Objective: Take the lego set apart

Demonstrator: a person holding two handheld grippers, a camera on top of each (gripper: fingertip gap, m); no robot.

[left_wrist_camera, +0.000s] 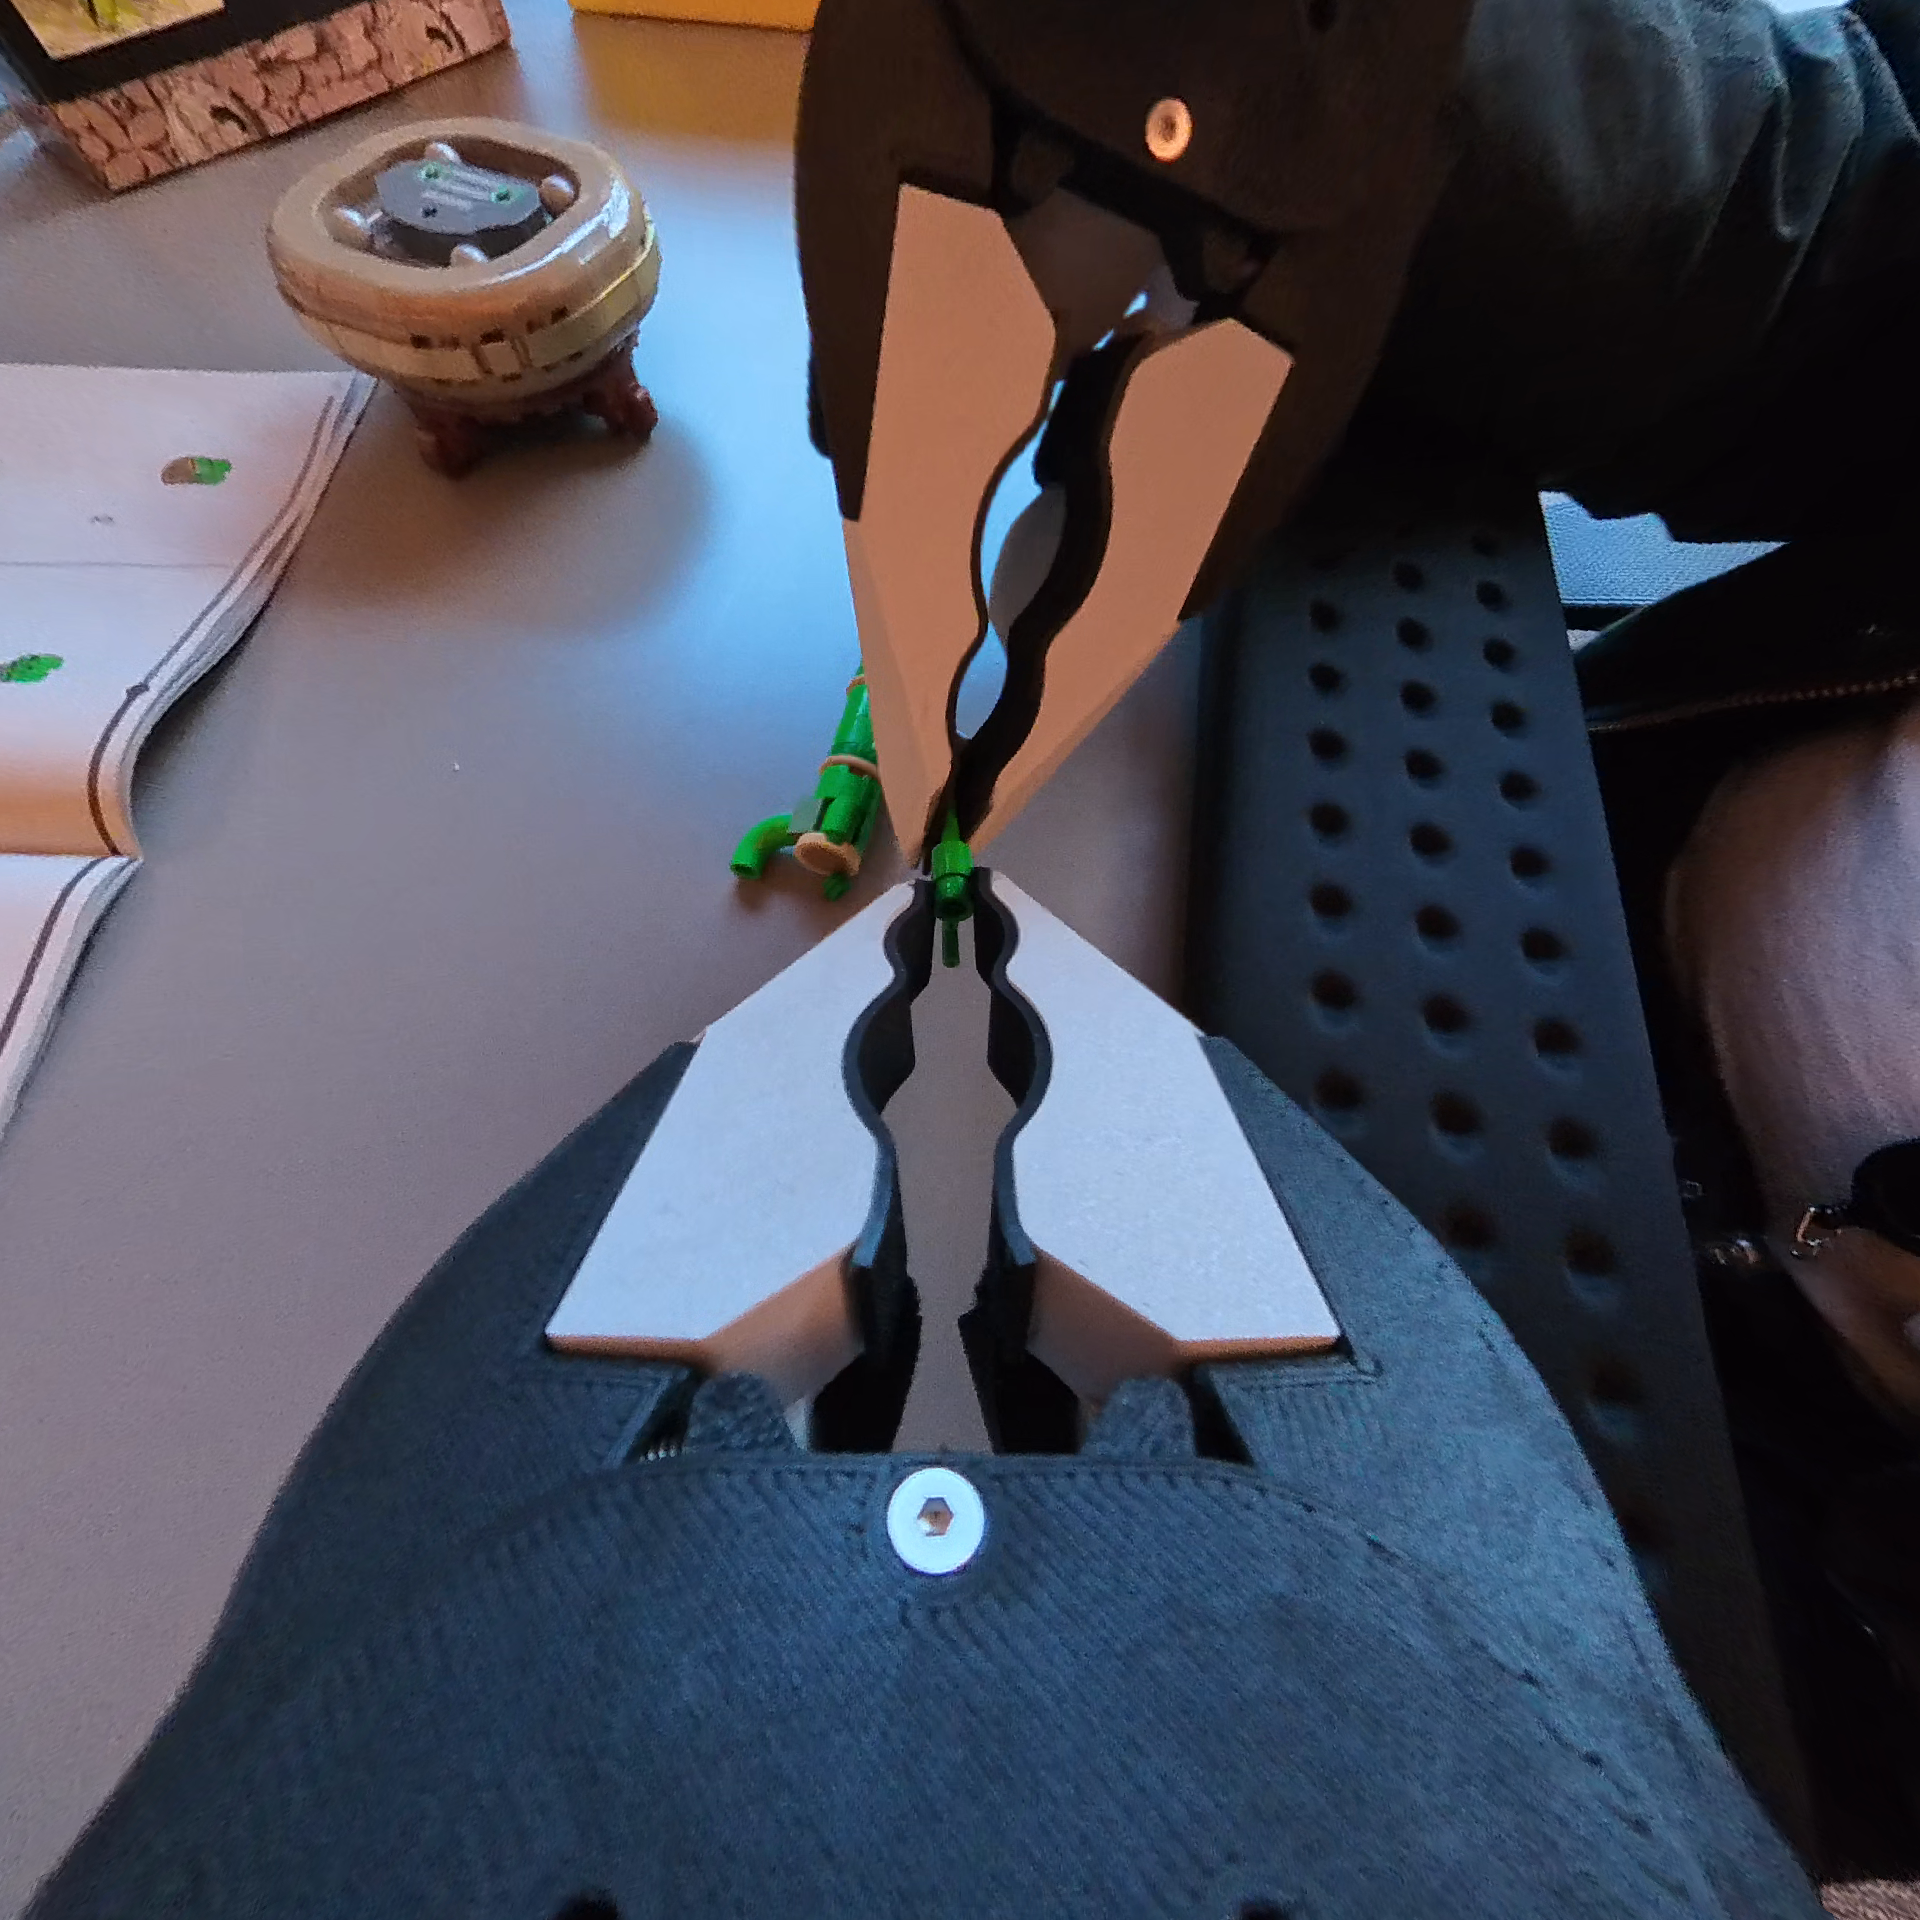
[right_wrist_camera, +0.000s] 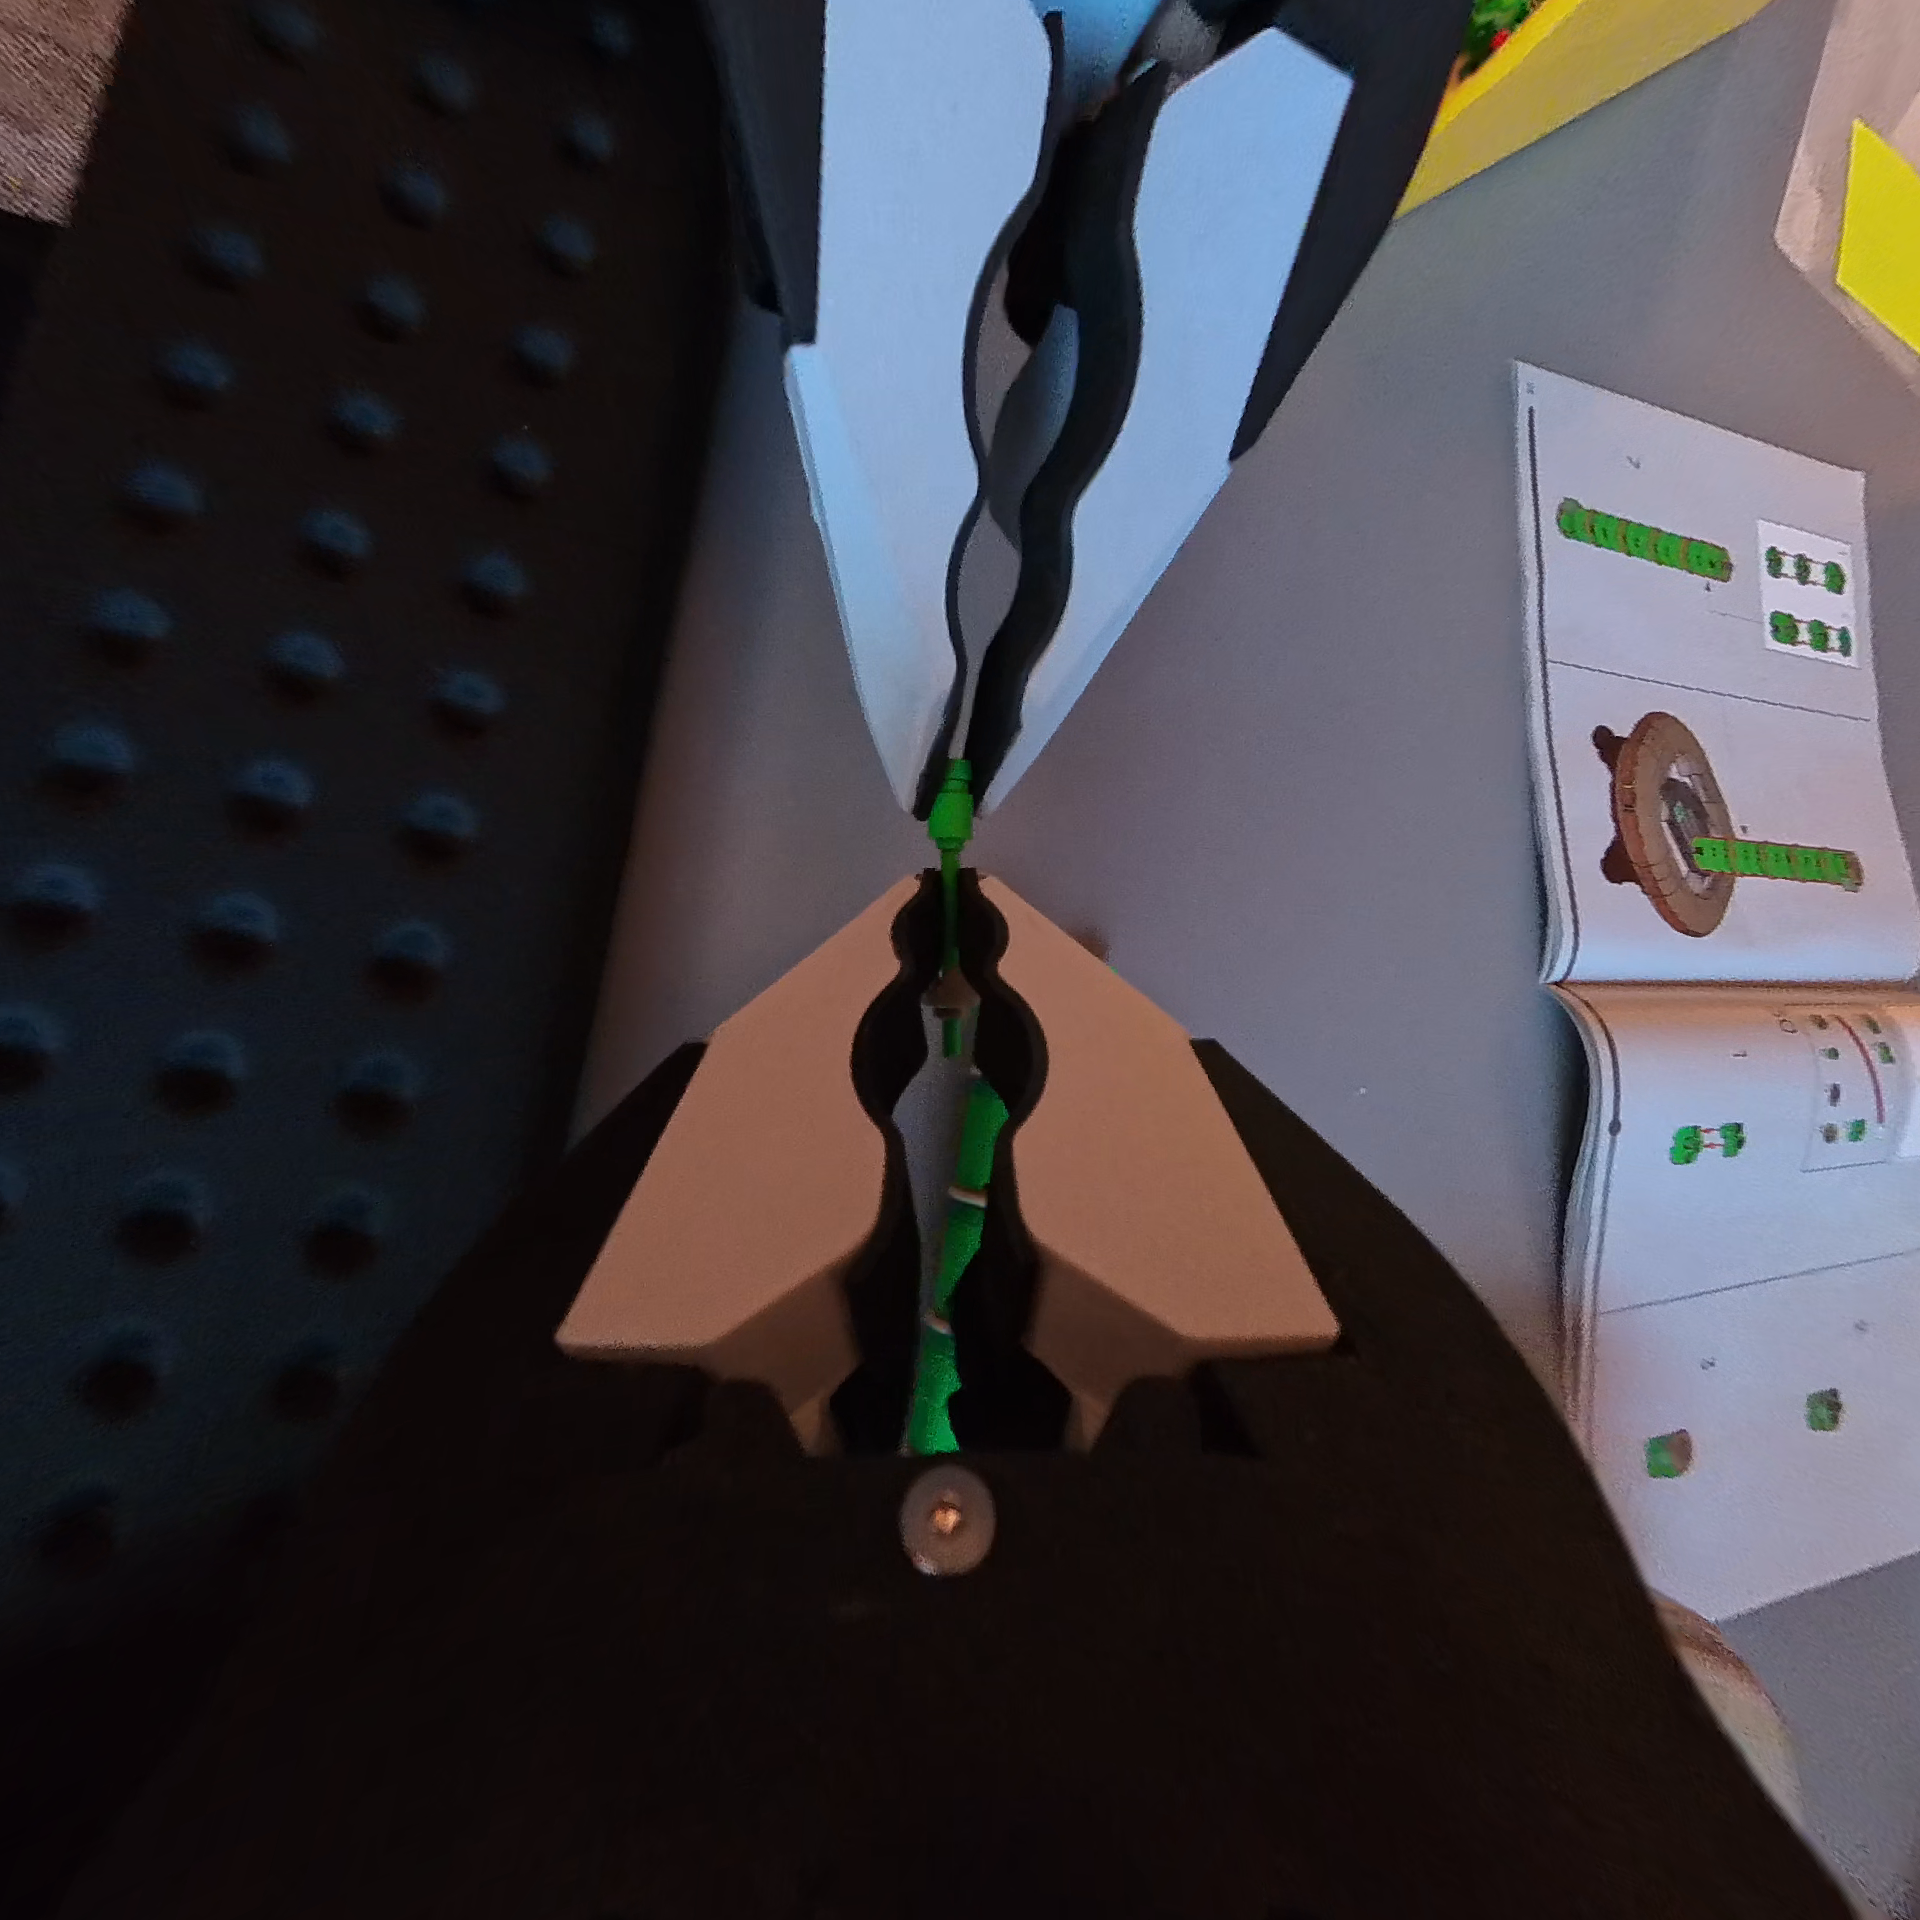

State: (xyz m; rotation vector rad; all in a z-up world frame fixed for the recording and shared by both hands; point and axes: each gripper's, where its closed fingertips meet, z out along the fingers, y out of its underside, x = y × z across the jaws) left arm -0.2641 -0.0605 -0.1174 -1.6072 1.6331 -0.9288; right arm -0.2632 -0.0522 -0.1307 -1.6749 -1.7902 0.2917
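1. Centre of both views: the left tongs (left_wrist_camera: 948, 894) and right tongs (right_wrist_camera: 948, 883) meet tip to tip, each nearly closed and pinching an end of one small green piece (left_wrist_camera: 949, 883). With so little plastic held, it could slip and fly off when pulled.
2. In the right wrist view the piece narrows to a thin green stem (right_wrist_camera: 949, 920) running into the right tongs. Any twist or bend instead of a straight pull may snap it.
3. If dropped, it may land by the green segmented stalk (left_wrist_camera: 831, 800) on the surface (left_wrist_camera: 499, 935) just left of the tips, or roll off.
4. The round tan base (left_wrist_camera: 462, 270), upper left in the left wrist view, sits well apart, unlikely to be knocked.
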